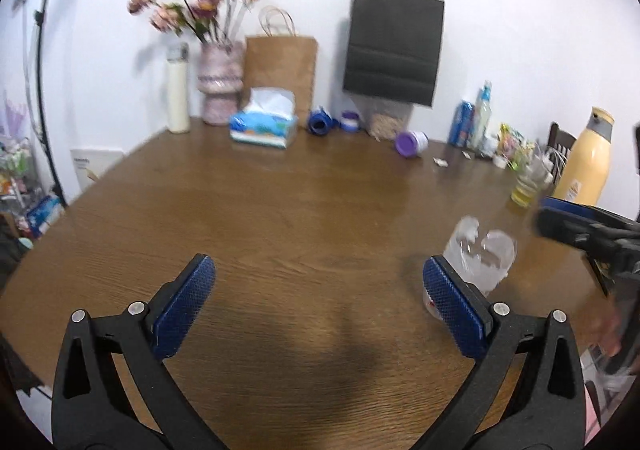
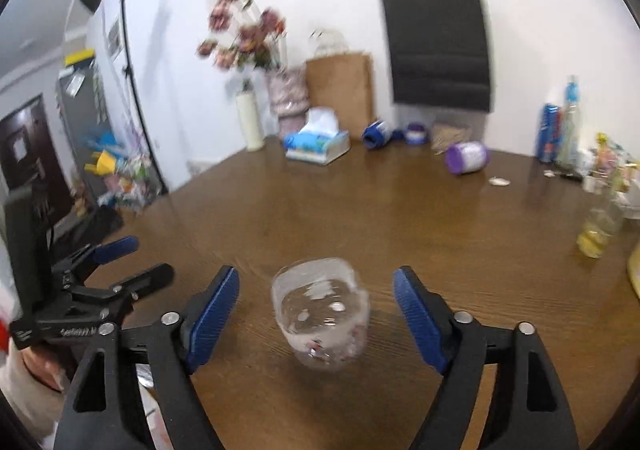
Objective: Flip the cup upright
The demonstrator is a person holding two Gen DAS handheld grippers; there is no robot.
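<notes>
Tissue box point(image 1: 263, 124), brown bag point(image 1: 281, 67), vase point(image 1: 220, 83)

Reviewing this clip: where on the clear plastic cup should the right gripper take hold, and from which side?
Best bet: the cup gripped across its rounded side wall near mid-height, coming straight in from the near side. It already sits centred between the open fingers of the right gripper. Blur hides which end is the rim, so a side grip that leaves both ends free to turn looks safest.

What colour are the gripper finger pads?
Blue pads, textured, on black arms; clearest in the right wrist view.
</notes>
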